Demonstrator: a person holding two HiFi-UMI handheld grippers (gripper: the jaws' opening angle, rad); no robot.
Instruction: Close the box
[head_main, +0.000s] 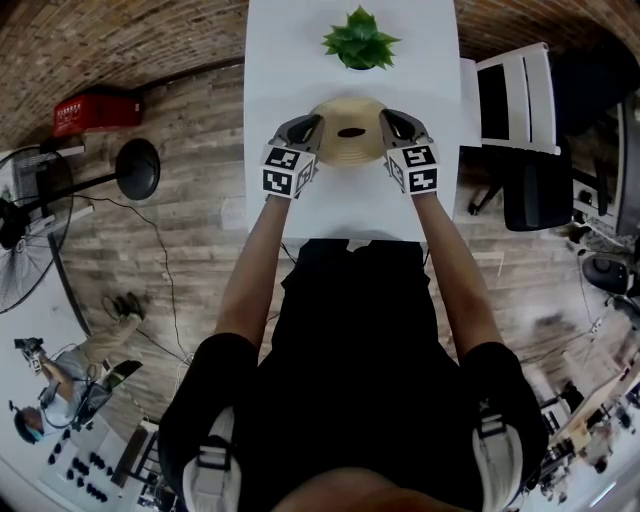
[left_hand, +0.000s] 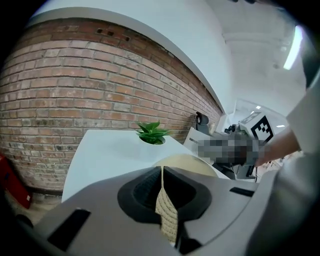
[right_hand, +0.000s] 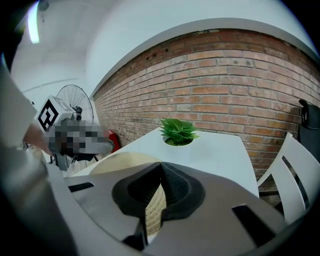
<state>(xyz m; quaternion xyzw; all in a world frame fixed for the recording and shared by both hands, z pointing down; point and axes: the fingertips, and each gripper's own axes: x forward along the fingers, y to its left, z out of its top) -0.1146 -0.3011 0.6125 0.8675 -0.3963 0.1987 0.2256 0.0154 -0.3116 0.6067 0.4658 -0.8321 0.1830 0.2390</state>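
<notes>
A round tan woven lid with a dark oval at its middle is held over the white table. My left gripper is shut on its left rim and my right gripper is shut on its right rim. In the left gripper view the woven rim is pinched between the dark pads of the left gripper. The right gripper view shows the same with the rim in the right gripper. Whatever lies under the lid is hidden.
A potted green plant stands at the table's far end, beyond the lid. A white chair and a black chair stand right of the table. On the wooden floor at left are a fan and a red crate.
</notes>
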